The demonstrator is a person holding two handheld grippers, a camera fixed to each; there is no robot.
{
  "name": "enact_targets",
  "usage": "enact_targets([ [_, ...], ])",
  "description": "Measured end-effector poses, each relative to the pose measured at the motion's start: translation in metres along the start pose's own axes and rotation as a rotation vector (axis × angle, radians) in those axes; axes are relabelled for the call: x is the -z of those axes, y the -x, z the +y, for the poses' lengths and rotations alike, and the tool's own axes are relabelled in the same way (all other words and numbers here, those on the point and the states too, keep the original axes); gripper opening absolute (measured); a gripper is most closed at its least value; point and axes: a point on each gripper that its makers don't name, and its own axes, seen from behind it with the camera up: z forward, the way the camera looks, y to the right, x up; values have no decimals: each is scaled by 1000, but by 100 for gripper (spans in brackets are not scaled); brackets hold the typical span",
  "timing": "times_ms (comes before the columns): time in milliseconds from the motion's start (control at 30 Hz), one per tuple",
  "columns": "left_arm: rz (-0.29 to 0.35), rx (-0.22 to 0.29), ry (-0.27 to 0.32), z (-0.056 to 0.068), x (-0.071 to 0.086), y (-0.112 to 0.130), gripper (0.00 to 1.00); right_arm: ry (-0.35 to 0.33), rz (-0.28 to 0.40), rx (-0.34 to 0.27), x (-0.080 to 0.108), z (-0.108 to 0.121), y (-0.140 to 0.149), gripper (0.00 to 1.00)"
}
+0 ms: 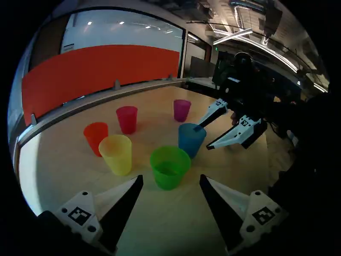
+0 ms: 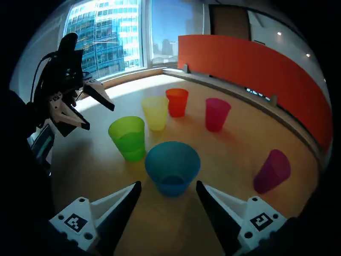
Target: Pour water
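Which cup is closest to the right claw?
The blue cup. It stands just ahead of the open right claw, almost between its tips. The green cup, next nearest, stands farther back and off to one side.

No readable text, numbers or brands. Only coded square tags (image 1: 81,214) on the left gripper (image 1: 170,176), at 7 and 5 o'clock; same on the right gripper (image 2: 168,182).

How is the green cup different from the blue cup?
The green cup is green, the blue cup blue. The green cup sits in front of the left gripper, the blue cup in front of the right gripper. Both stand upright on the table, and neither is gripped.
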Motion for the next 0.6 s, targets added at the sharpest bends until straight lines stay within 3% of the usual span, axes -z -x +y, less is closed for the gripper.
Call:
enact_targets([
  [367,59,9,-121,-15,19,-4,99,83,80,-45,34,6,-4,100],
  [600,96,15,-228,-36,36,-7,99,161,144,-78,54,13,-6,100],
])
